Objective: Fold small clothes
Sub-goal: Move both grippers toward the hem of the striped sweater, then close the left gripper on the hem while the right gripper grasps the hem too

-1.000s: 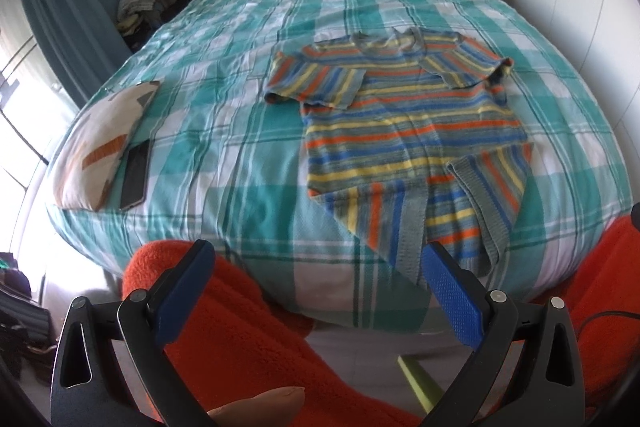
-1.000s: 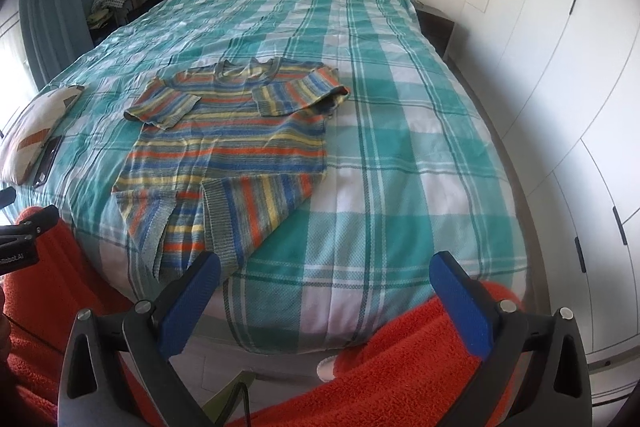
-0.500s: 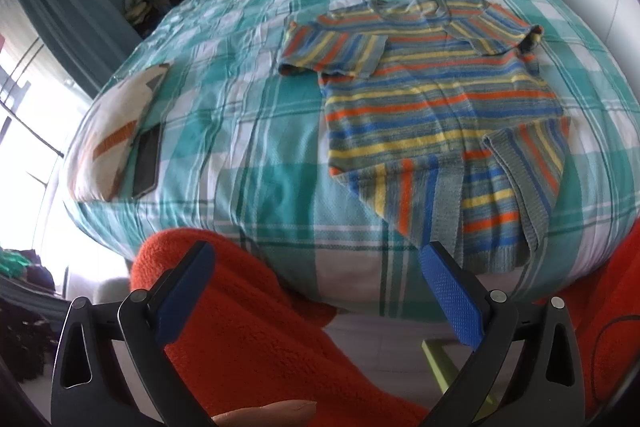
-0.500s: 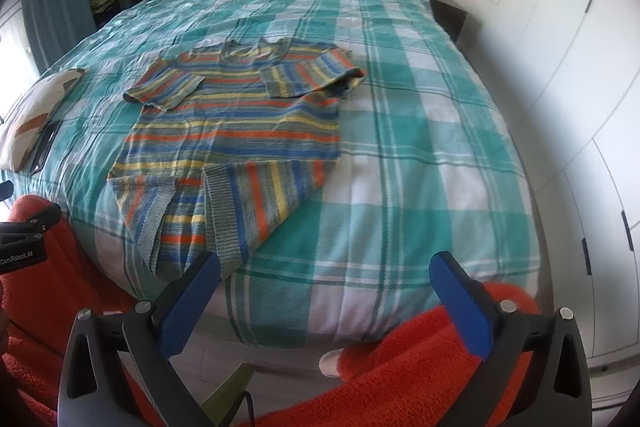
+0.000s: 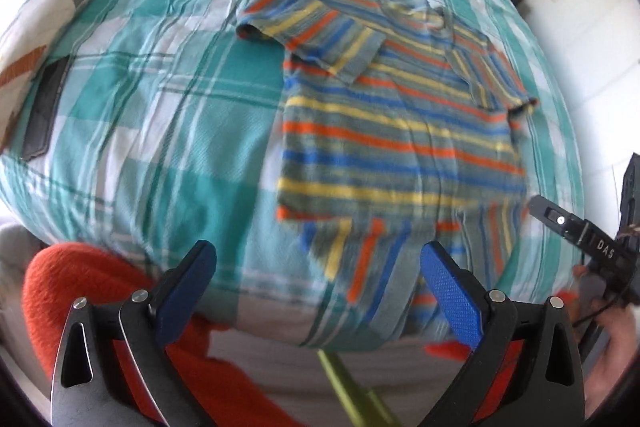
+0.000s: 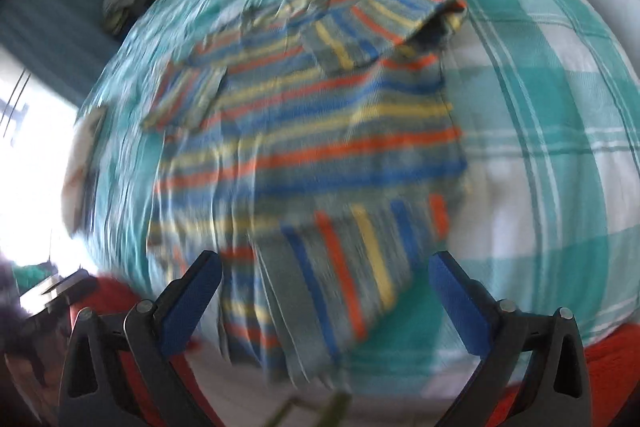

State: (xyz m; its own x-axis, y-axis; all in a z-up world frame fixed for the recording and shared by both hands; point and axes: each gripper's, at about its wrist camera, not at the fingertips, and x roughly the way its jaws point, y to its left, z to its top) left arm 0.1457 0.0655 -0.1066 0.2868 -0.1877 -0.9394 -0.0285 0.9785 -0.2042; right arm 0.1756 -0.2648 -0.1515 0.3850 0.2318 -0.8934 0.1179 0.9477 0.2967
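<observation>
Striped sweater (image 5: 400, 139) flat on the teal plaid bedspread (image 5: 168, 99), center-right of the left wrist view, both sleeves folded in, hem hanging over the near edge. Left gripper (image 5: 318, 291) fingers wide apart, nothing held. Right gripper (image 6: 326, 301) also spread wide and empty, hem between its fingertips at lower center; view blurred.

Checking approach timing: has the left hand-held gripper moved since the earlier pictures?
Yes. The left hand-held gripper has closed in on the bed; the striped sweater now fills more of its view.
</observation>
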